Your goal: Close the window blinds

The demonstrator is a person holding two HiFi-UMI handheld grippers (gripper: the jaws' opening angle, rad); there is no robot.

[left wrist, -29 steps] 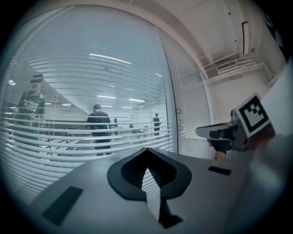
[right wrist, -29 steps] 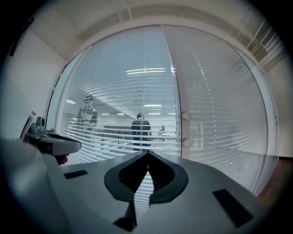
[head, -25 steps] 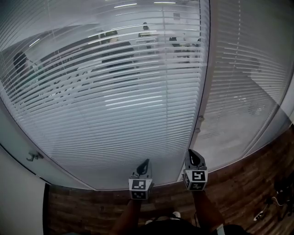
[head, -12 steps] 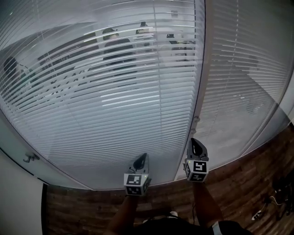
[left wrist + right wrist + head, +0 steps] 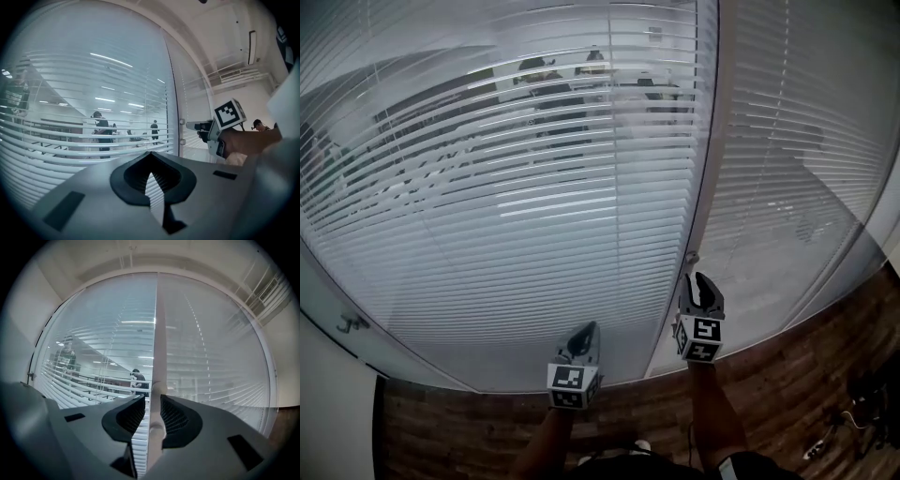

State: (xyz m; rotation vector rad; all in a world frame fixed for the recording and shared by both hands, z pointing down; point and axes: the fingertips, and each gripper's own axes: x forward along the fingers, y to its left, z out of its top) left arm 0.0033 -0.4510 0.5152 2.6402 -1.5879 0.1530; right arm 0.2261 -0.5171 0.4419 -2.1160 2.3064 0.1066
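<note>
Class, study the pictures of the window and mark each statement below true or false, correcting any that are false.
1. People are visible through the slats of the left blind. True.
2. The right gripper has its jaws pressed together. False: the jaws stand apart, having just been opening. The white frame post lines up in the gap, and the pads do not press on it.
3. The left gripper holds a slat. False: its jaws are shut on nothing, short of the blind.
4. The floor below the window is brown. True.
5. Less shows through the right blind than through the left blind. True.
</note>
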